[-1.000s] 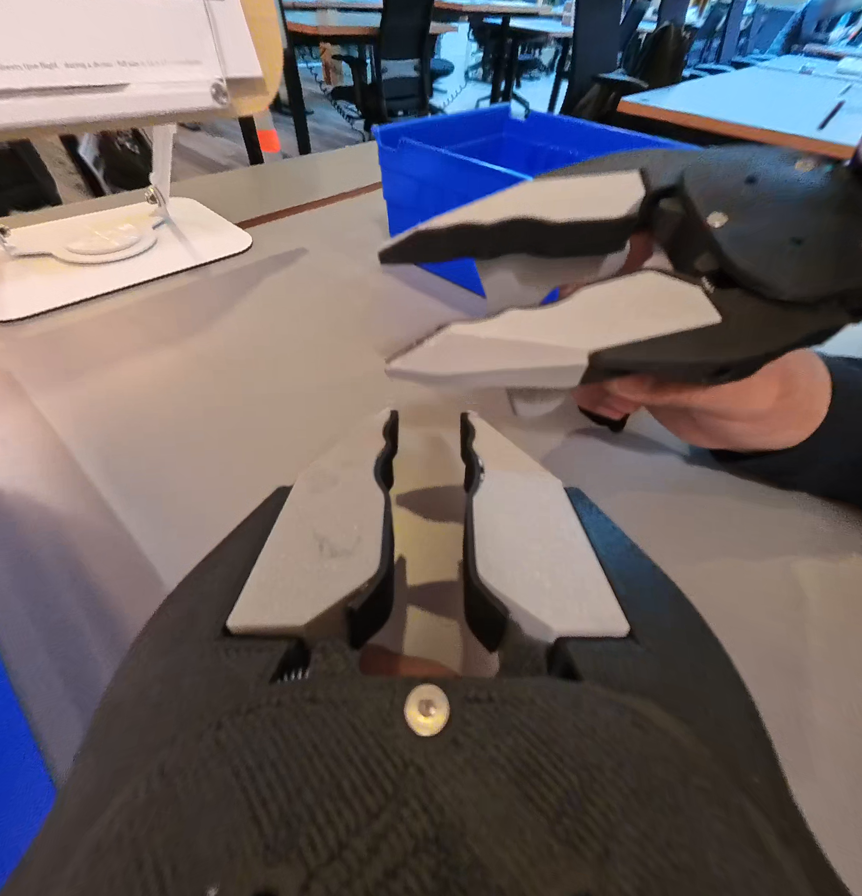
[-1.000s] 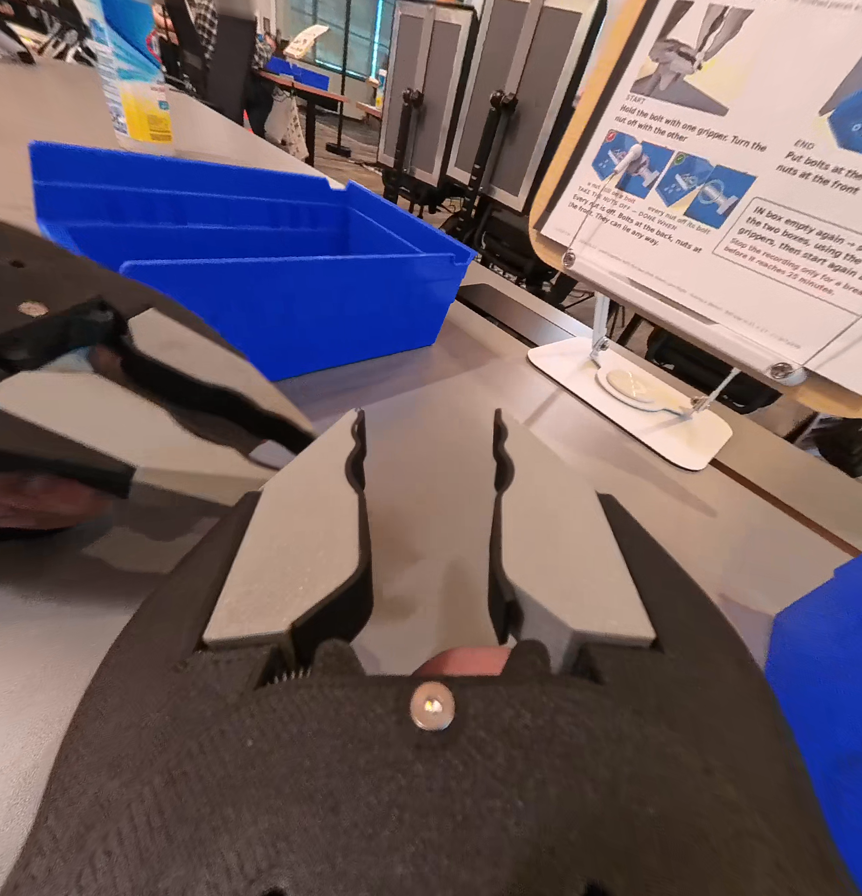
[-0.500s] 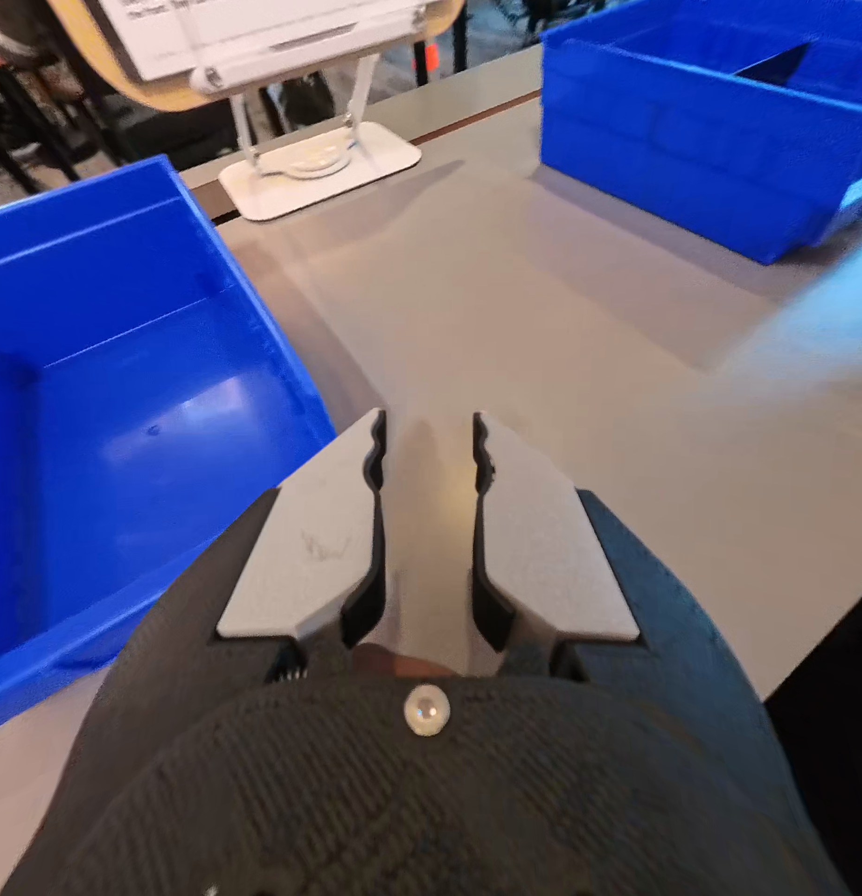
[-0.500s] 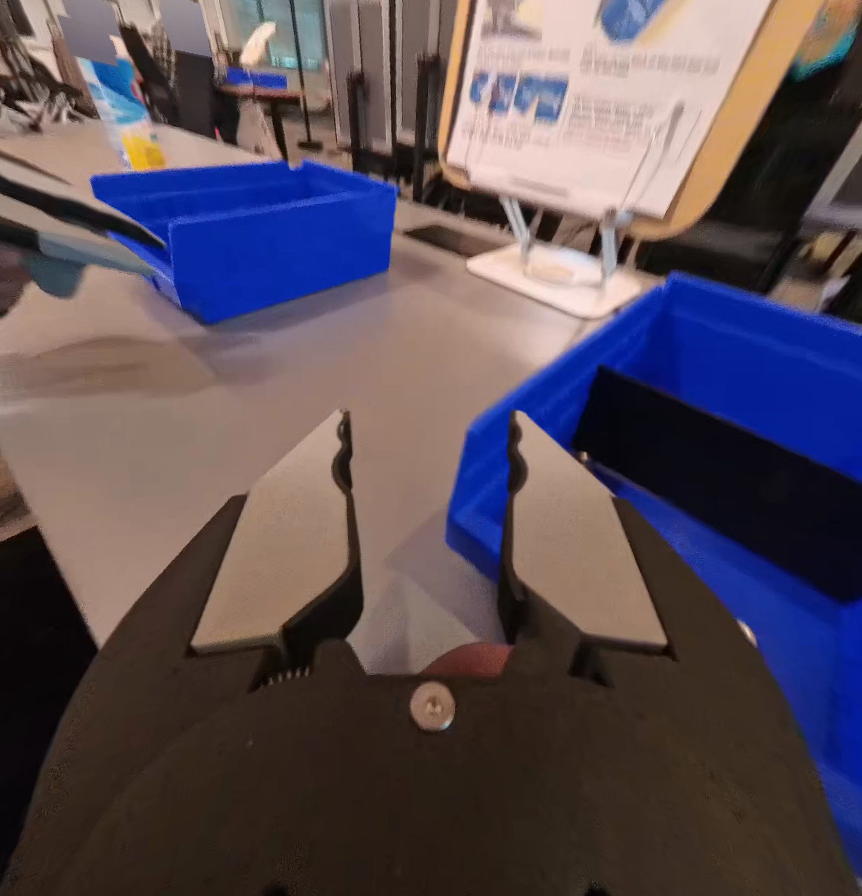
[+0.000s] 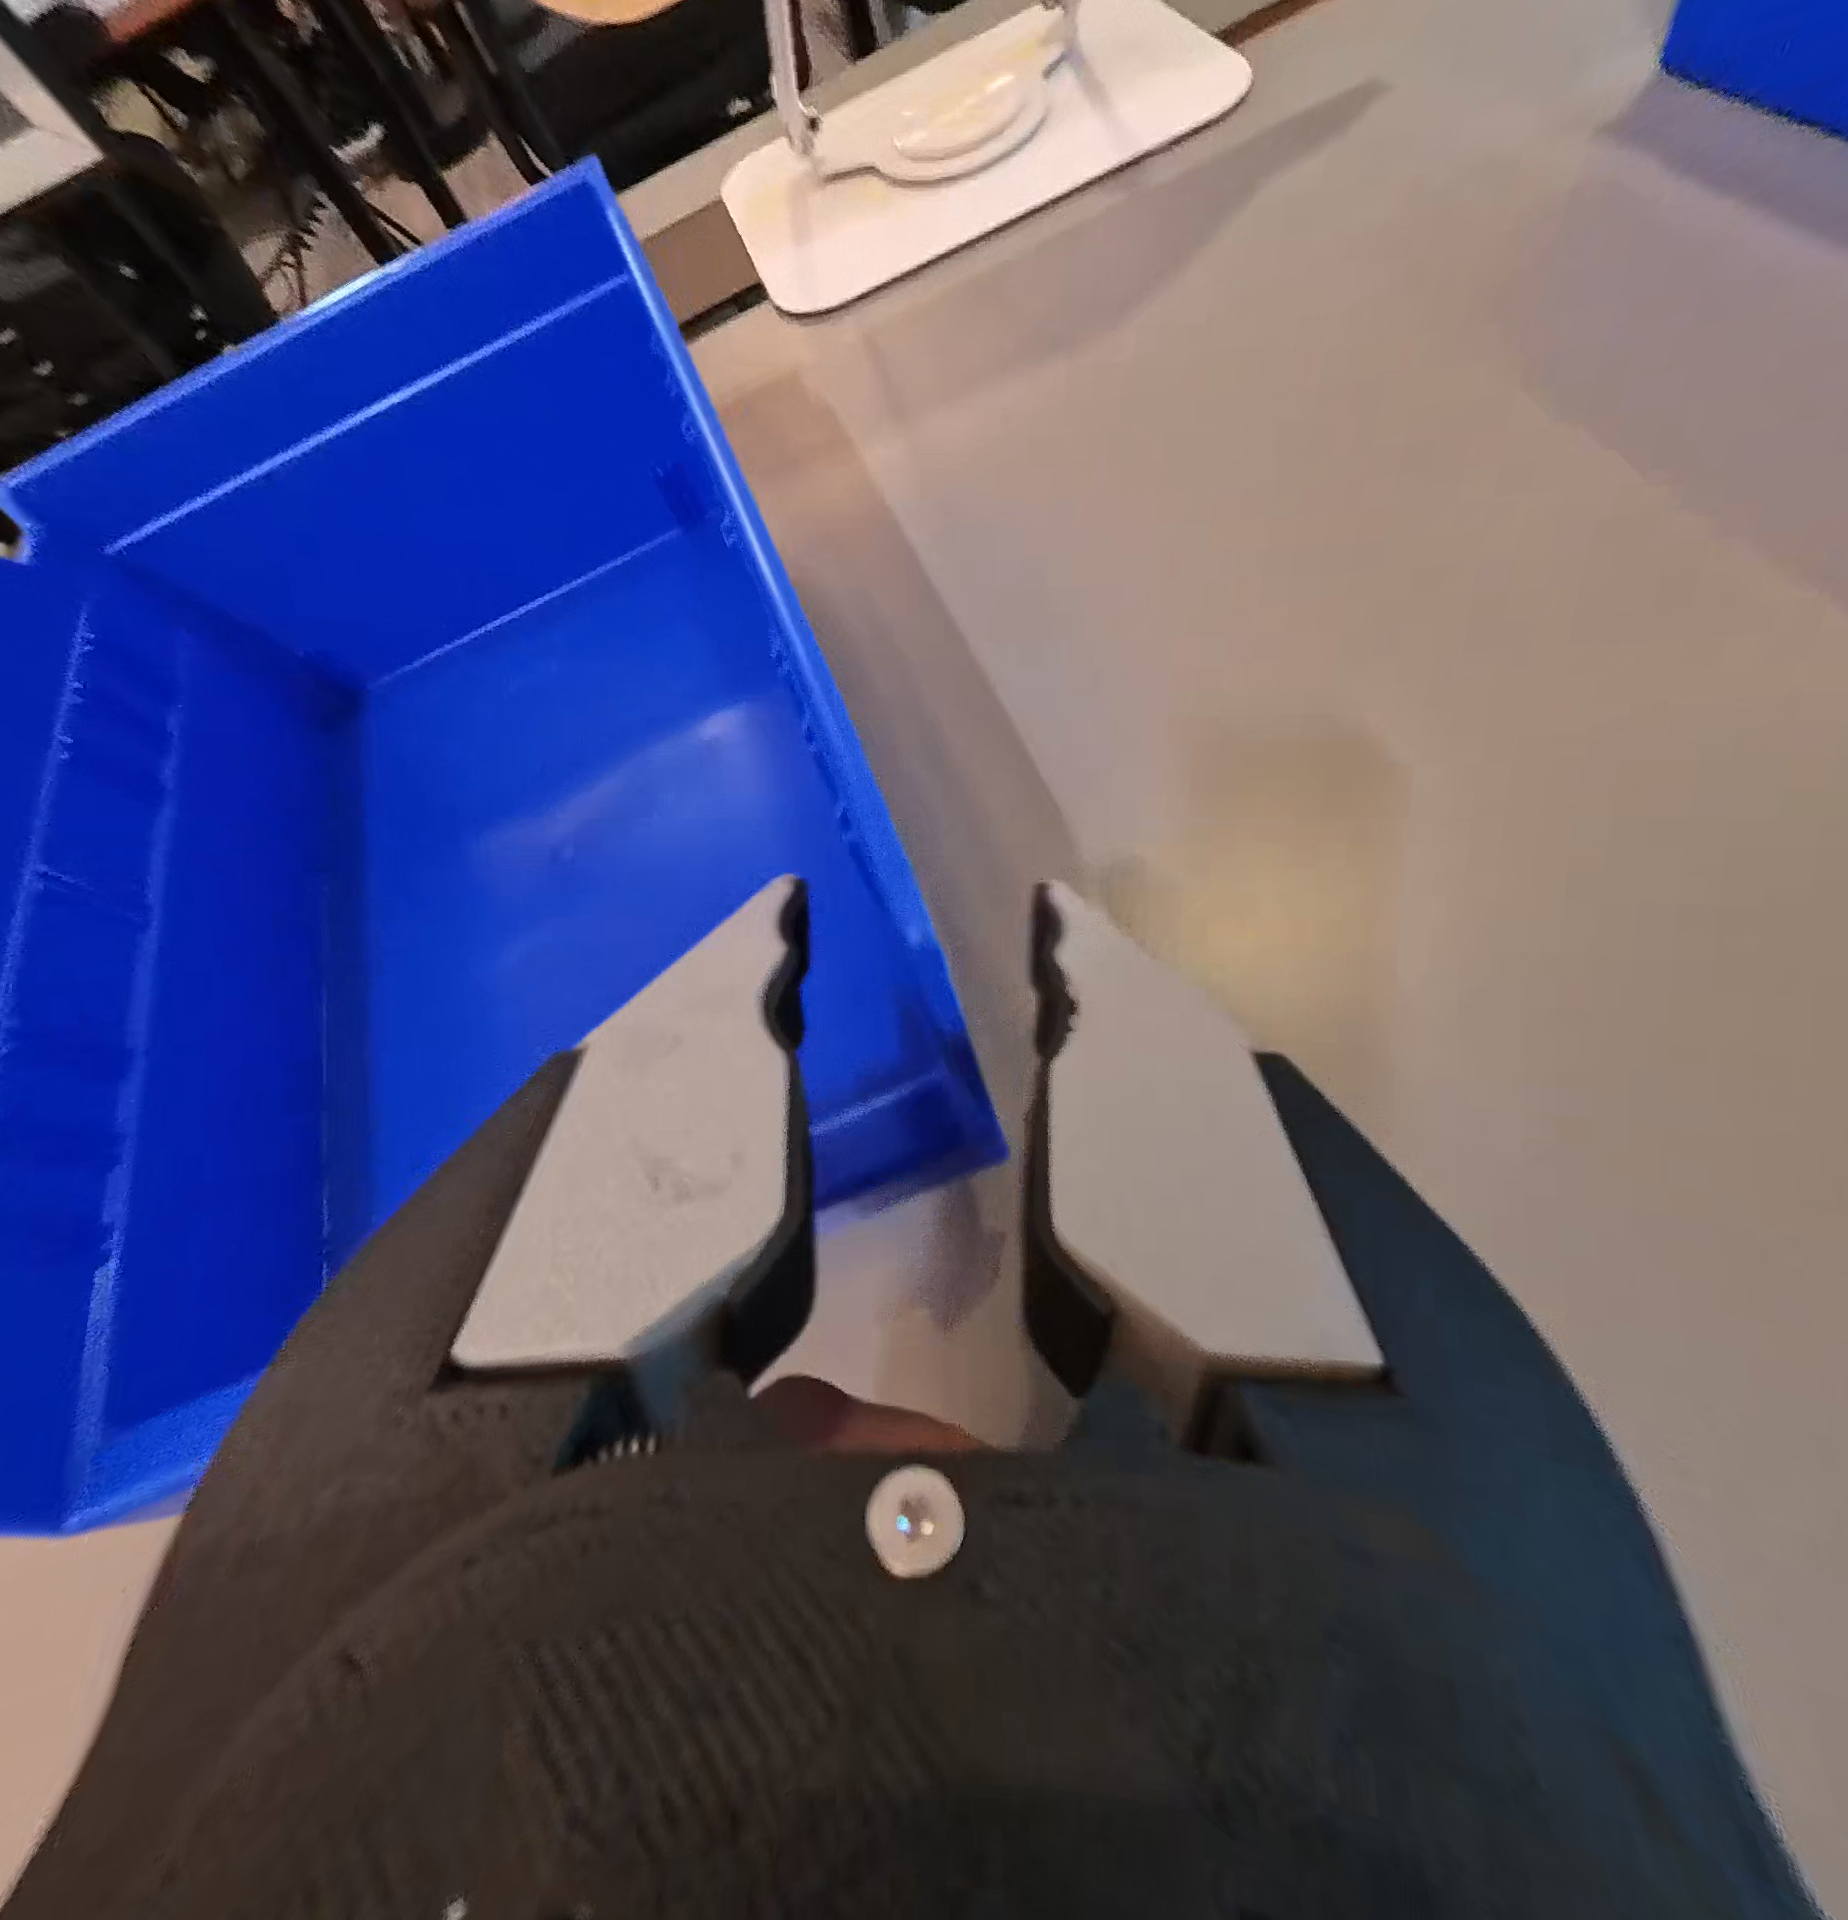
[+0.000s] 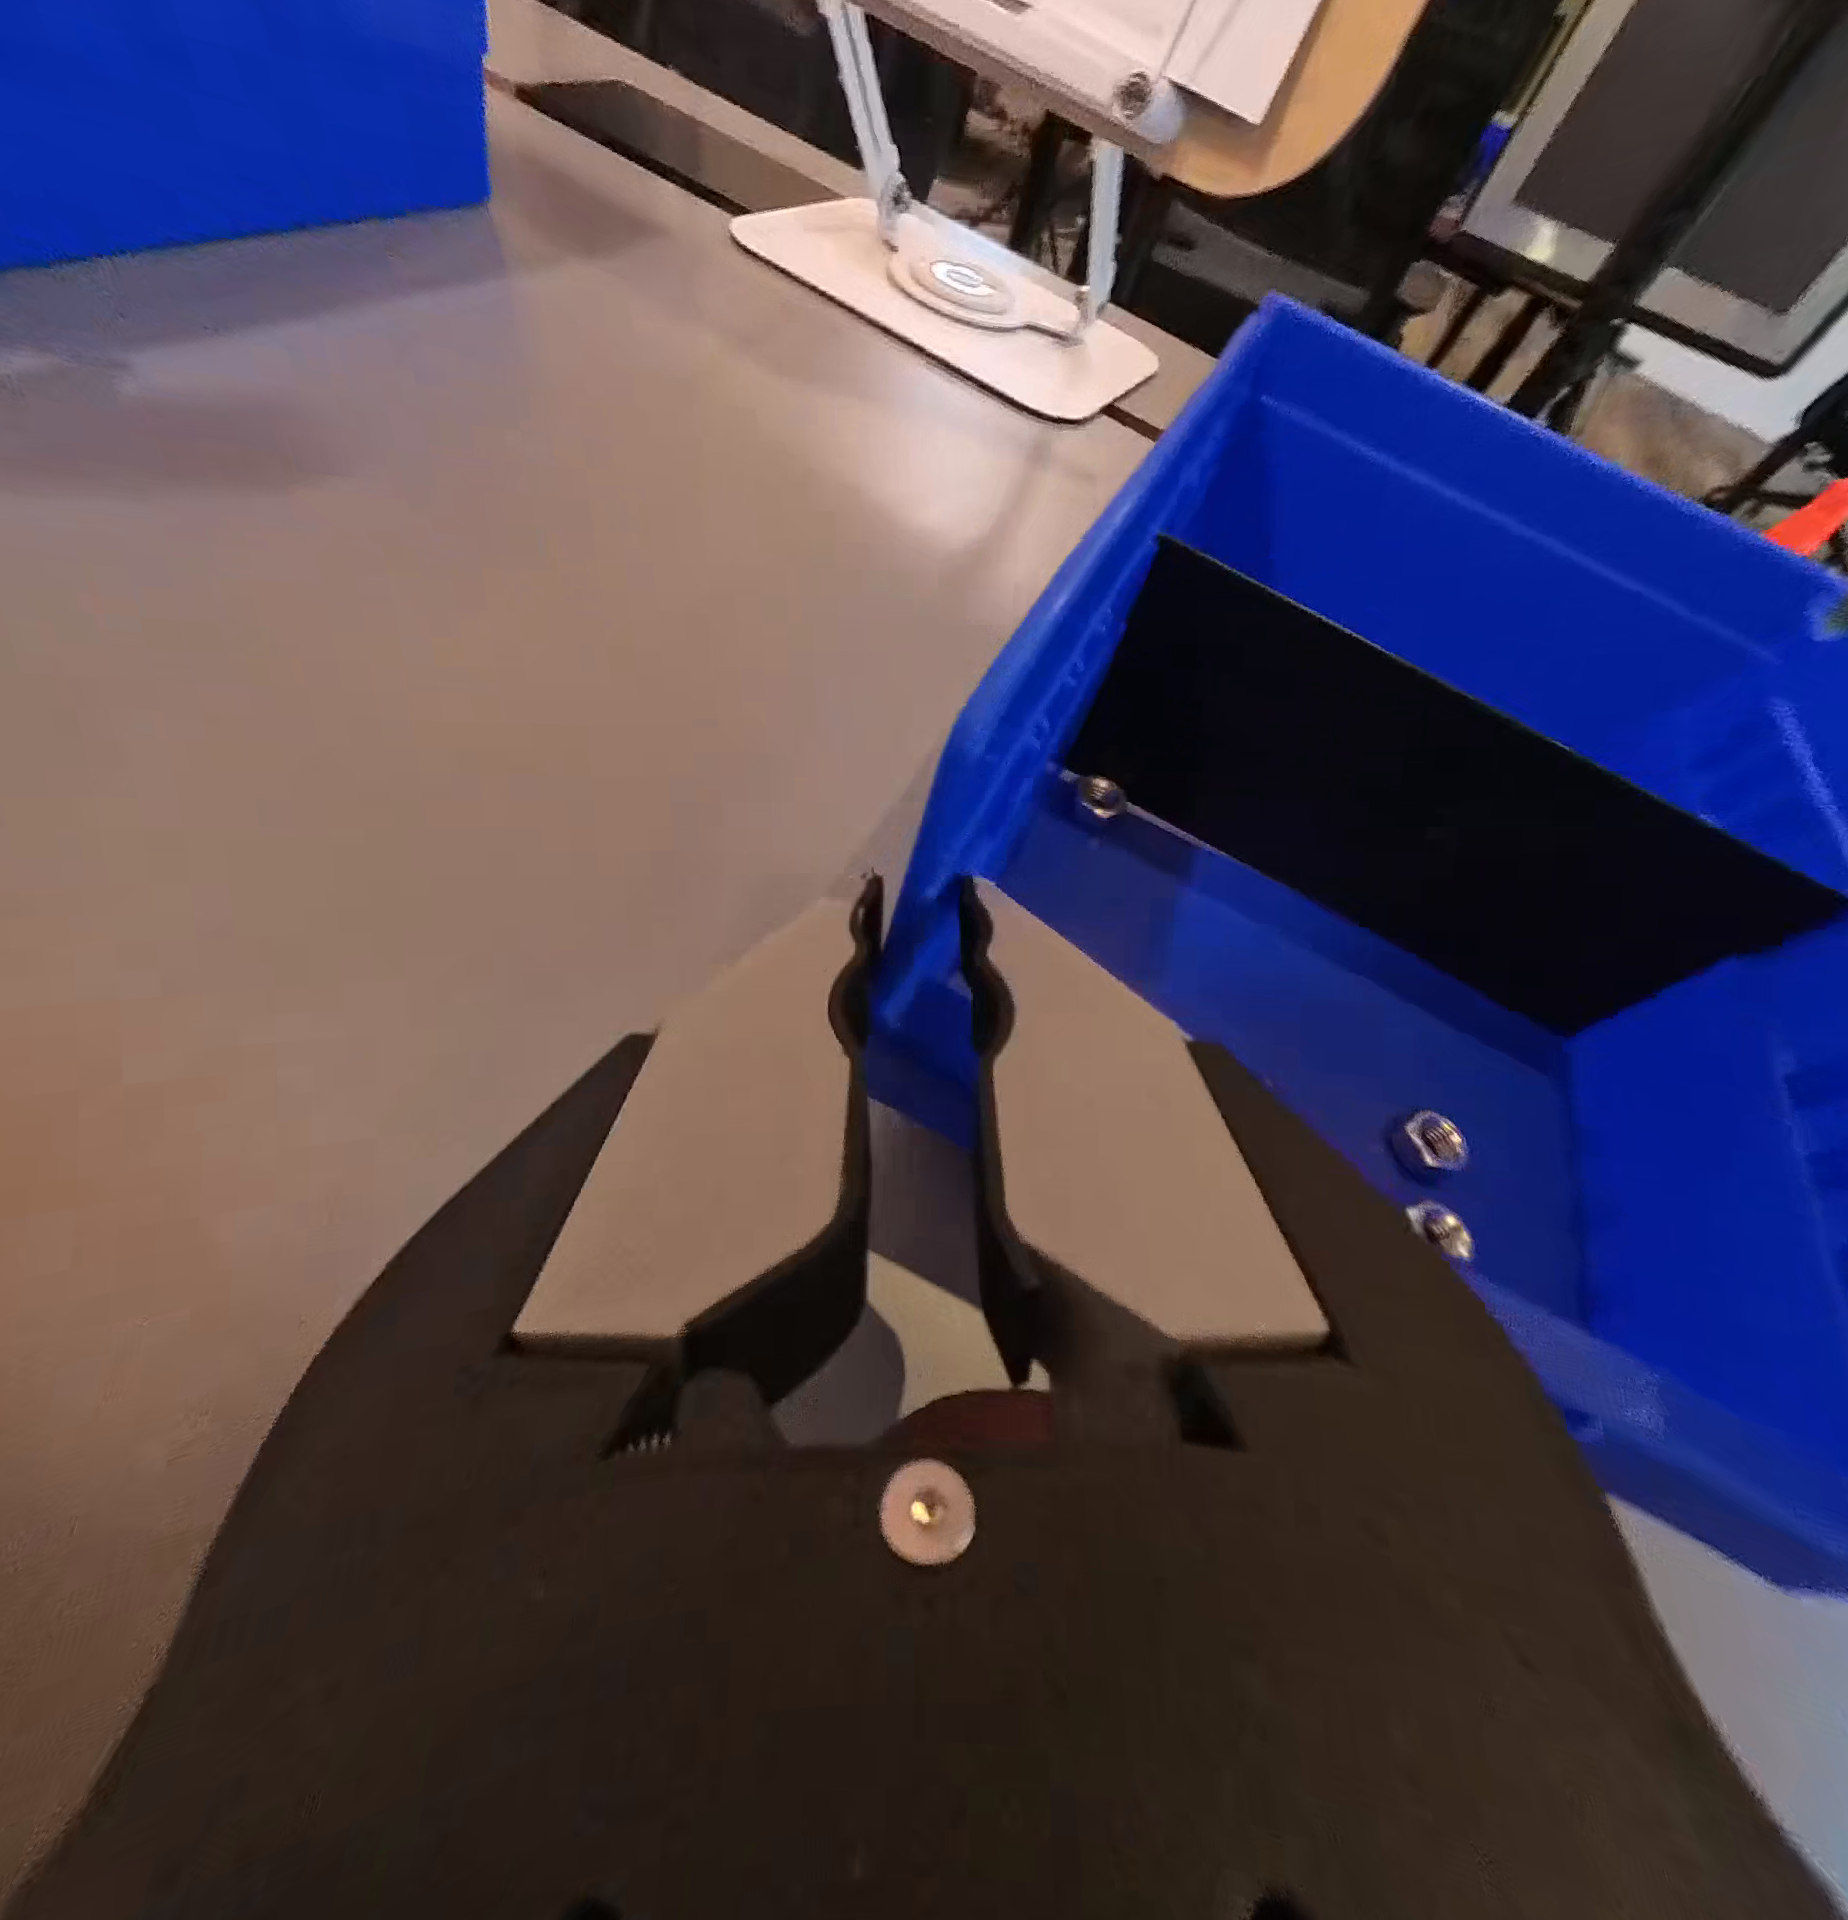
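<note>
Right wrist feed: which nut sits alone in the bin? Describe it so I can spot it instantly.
Find the blue bin on the right of the grey table, split by a black divider. The lone nut lies at the divider's left foot, against the wall the right gripper grips; the other two nuts sit paired near the front.

Left gripper (image 5: 915,904) and right gripper (image 6: 915,899): ribbed matte-black printed bodies, flat grey fingers with wavy black inner pads, one silver screw each.
</note>
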The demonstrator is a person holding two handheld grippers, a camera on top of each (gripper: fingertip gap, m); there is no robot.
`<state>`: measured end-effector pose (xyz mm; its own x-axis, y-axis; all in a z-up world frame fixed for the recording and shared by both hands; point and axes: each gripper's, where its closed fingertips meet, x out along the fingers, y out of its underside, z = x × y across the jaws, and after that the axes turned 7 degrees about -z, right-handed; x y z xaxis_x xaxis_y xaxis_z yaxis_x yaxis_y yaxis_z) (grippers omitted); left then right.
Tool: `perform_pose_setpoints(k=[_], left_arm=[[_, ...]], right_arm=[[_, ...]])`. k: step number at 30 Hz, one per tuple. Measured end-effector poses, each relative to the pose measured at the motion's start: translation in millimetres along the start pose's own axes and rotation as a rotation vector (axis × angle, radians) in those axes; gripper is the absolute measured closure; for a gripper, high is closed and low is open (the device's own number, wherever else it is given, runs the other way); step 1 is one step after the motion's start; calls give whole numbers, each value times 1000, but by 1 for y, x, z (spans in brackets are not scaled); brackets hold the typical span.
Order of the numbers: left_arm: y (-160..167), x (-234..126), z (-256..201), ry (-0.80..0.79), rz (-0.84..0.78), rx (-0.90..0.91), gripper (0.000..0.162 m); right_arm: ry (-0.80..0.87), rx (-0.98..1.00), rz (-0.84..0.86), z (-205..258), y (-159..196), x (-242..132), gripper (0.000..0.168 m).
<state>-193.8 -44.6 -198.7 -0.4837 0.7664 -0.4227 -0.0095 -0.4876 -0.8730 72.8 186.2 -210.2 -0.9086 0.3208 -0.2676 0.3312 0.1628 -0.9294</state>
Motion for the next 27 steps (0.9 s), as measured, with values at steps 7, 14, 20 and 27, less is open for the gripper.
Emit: perform_pose_setpoints(k=[7,14,20,27], left_arm=[[-1,23,13,-55,-15,-52,150],[18,-12,38,-8,-50,-178,160],[8,-40,51,54,-173,-286,161],[-42,-97,80,85,-426,-388,160]], right_arm=[[38,78,28,-23,16,-35,164],[23,112,33,-27,25,-61,166],[-114,212,26,-10,22,-66,162],[-194,184,44,47,-3,-44,157]])
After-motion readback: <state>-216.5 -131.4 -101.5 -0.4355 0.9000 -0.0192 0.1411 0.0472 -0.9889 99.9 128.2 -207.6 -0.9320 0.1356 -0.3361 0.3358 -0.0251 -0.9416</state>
